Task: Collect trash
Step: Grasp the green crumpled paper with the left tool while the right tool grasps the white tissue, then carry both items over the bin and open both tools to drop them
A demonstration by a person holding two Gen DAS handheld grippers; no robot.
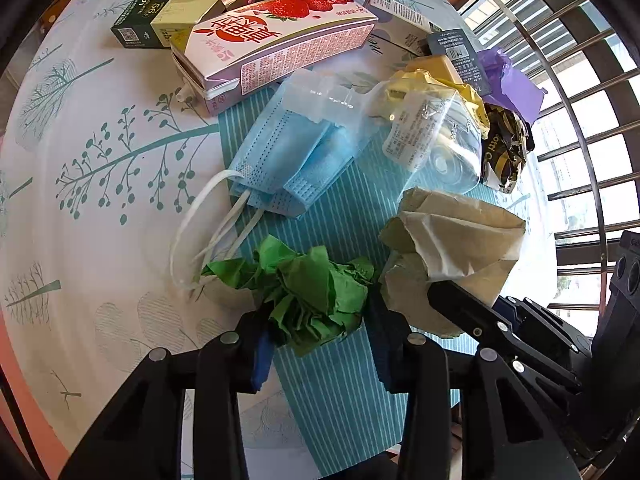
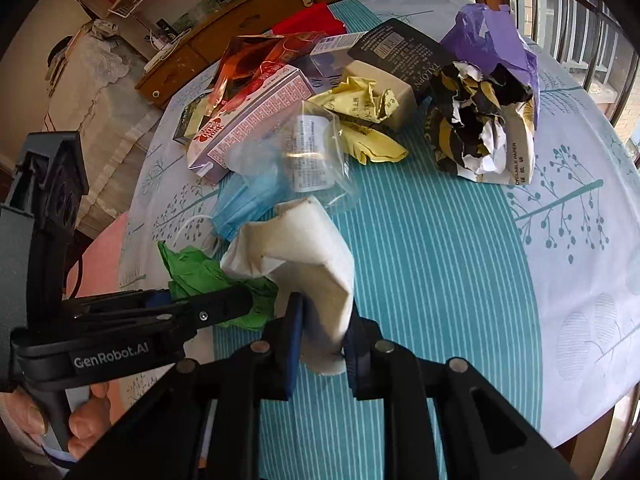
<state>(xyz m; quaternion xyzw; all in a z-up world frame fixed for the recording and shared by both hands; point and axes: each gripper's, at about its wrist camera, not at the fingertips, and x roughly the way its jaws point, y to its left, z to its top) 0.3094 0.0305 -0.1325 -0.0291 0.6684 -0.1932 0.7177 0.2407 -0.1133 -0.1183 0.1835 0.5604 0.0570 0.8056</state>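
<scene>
The left claw grips crumpled green paper beside a blue face mask.

The face mask lies between the milk carton and the crumpled tissue.

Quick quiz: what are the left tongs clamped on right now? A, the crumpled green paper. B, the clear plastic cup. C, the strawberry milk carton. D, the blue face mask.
A: the left tongs pinch the crumpled green paper between their pads, while the blue face mask lies untouched farther up the table.
</scene>
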